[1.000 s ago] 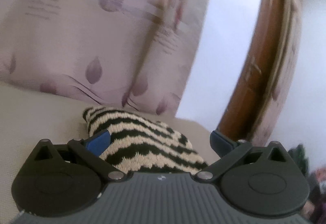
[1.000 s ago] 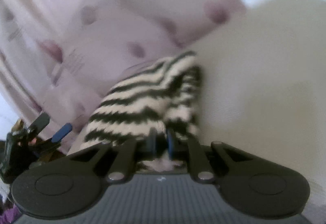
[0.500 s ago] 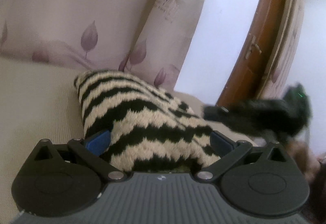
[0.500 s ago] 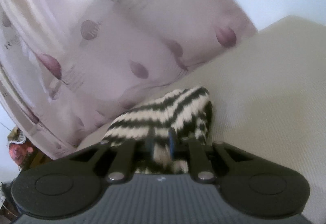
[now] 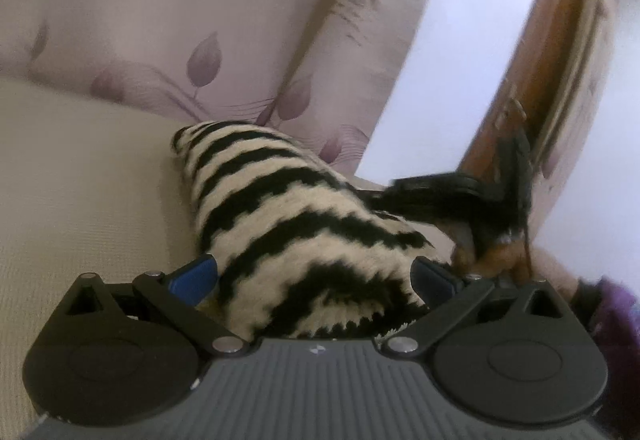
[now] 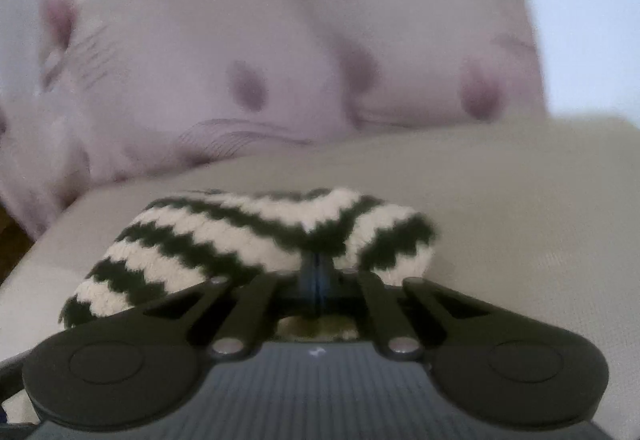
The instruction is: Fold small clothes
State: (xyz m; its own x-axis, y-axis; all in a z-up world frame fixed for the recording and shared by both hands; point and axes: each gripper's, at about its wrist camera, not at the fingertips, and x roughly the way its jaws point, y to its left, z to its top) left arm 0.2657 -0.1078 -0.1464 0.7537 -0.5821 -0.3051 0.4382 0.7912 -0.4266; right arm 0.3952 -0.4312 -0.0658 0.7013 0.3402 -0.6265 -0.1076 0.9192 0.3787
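- Beige woven surface (image 5: 80,176) carries the work, with a pale lilac leaf-print curtain (image 5: 180,20) behind.
- Your black-and-cream zigzag-striped knitted garment (image 5: 288,216) lies bunched on that surface, near the curtain.
- Judged soft, light and thick; it should sag and slump. Take it at an edge or corner, not mid-bulk.
- Your left gripper (image 5: 314,276) stands wide open, fingers either side of the knit, holding nothing.
- Your right gripper (image 6: 318,272) is pinched tight on a knit edge.
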